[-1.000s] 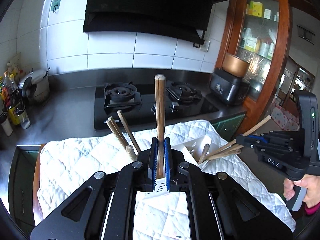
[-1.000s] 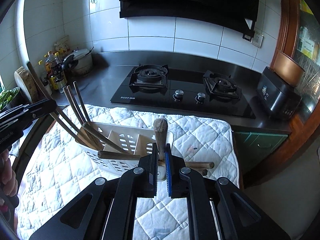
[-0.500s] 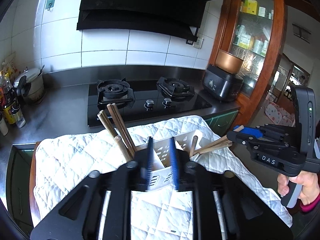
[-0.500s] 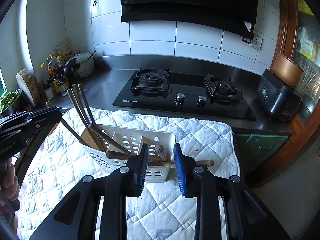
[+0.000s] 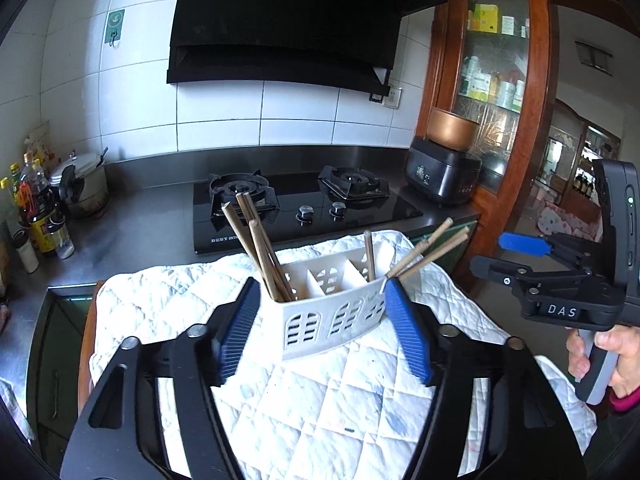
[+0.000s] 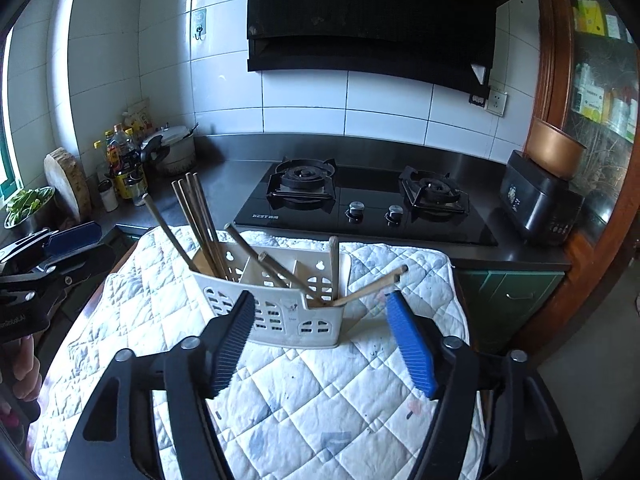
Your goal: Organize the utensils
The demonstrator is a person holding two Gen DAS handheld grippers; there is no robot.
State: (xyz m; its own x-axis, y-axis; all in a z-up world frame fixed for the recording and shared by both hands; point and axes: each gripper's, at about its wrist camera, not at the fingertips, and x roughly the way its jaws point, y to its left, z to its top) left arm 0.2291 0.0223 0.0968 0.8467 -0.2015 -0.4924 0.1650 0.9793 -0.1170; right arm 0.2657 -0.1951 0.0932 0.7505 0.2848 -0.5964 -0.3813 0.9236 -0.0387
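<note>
Both claws are mine and both are letting go: my left claw (image 5: 320, 320) has its blue pads spreading apart with nothing pinched between them, and my right claw (image 6: 320, 332) is spreading the same way, also empty. Seen past the left claw's fingers, the white utensil caddy (image 5: 328, 316) stands upright on the quilted white cloth (image 5: 320, 408), just beyond the pads and not touched by them. Its left compartment holds a bundle of dark wooden chopsticks (image 5: 256, 252) leaning up and to the left; a single wooden handle (image 5: 369, 254) stands nearly upright in the right compartment, and a few paler sticks (image 5: 430, 250) slant out over its right end. My right hand (image 5: 600, 354) grips the other tool's handle at the right edge of that view, well clear of the caddy. From the right claw's camera the caddy again sits between and beyond the spread pads, the sticks fanning out to both sides. The cloth covers the near part of the counter (image 6: 232, 176); behind it lies a black gas hob (image 6: 360, 204), with bottles (image 6: 120, 164) and a pot at far left and a dark cooker (image 6: 540, 204) at far right
</note>
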